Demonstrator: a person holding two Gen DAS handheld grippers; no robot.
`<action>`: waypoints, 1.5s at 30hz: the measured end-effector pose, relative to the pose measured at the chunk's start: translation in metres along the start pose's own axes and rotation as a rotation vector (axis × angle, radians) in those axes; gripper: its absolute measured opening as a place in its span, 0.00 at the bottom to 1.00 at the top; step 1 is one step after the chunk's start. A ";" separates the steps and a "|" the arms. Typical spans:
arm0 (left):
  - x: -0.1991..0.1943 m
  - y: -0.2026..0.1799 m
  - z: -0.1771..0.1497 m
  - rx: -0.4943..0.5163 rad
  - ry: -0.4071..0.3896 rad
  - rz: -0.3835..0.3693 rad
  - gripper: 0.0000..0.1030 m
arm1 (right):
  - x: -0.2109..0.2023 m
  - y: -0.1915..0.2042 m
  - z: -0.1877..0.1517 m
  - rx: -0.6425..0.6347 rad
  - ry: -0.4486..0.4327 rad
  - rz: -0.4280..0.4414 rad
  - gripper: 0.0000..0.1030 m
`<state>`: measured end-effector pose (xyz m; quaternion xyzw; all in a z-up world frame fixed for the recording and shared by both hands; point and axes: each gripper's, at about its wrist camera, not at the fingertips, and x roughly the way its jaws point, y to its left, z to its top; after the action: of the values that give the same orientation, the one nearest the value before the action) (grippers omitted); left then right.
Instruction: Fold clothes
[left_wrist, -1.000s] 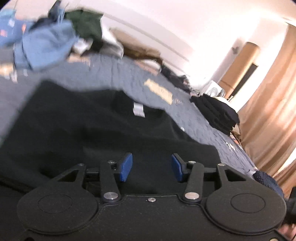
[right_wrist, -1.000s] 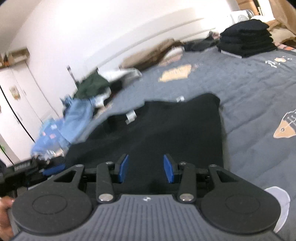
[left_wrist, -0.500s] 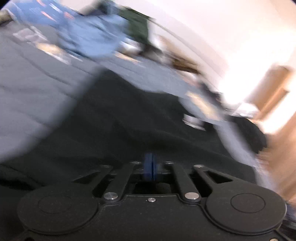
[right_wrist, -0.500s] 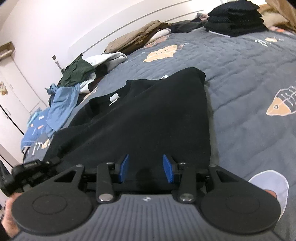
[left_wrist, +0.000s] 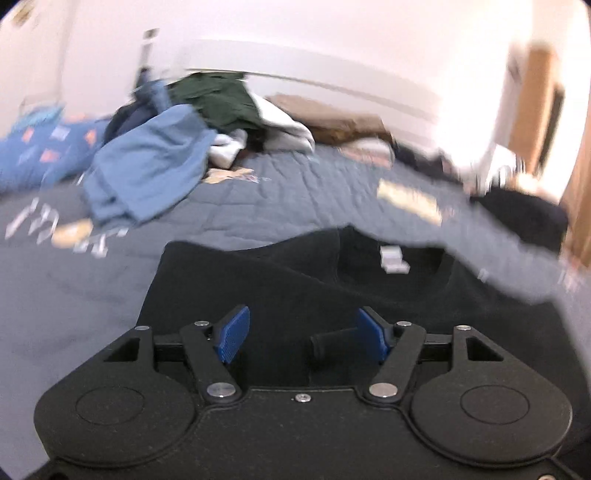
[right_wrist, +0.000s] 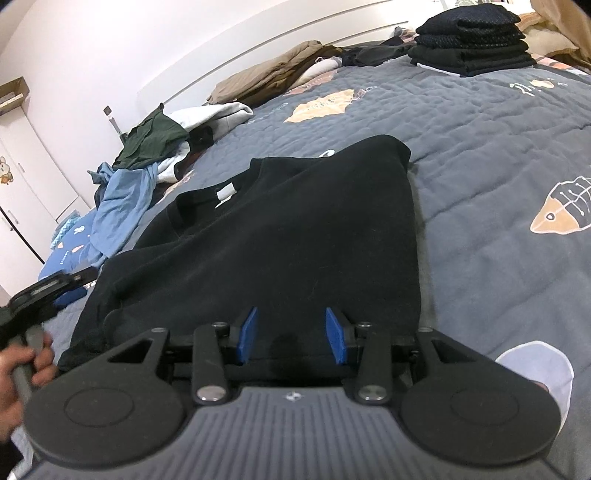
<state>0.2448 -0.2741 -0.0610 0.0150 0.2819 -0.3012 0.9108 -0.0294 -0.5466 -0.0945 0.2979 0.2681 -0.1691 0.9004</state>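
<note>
While the left view is blurred, the right view shows the black shirt (right_wrist: 280, 229) flat on the grey quilt (right_wrist: 498, 155), collar far left. The right gripper (right_wrist: 291, 334) is wide open over the near hem, holding nothing. The left gripper (left_wrist: 301, 336) is wide open above the shirt's left part, empty. Bare quilt lies right of the straight right edge; a folded stack (right_wrist: 472, 40) sits far right, a loose pile (left_wrist: 155, 158) far left.

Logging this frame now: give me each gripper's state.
Left gripper: open, holding nothing, over the black shirt.
Right gripper: open, holding nothing, at the shirt's near edge.
</note>
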 end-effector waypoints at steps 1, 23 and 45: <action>0.007 -0.007 0.002 0.050 0.019 0.008 0.62 | 0.000 0.000 0.000 0.001 0.001 -0.001 0.40; 0.052 -0.015 0.006 0.139 0.173 0.141 0.54 | 0.000 0.003 0.002 -0.019 0.010 0.002 0.41; -0.189 0.020 -0.086 -0.201 0.073 0.000 0.73 | -0.054 -0.005 -0.007 -0.026 -0.028 -0.034 0.41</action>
<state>0.0880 -0.1387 -0.0379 -0.0654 0.3438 -0.2707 0.8968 -0.0778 -0.5381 -0.0702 0.2789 0.2628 -0.1851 0.9049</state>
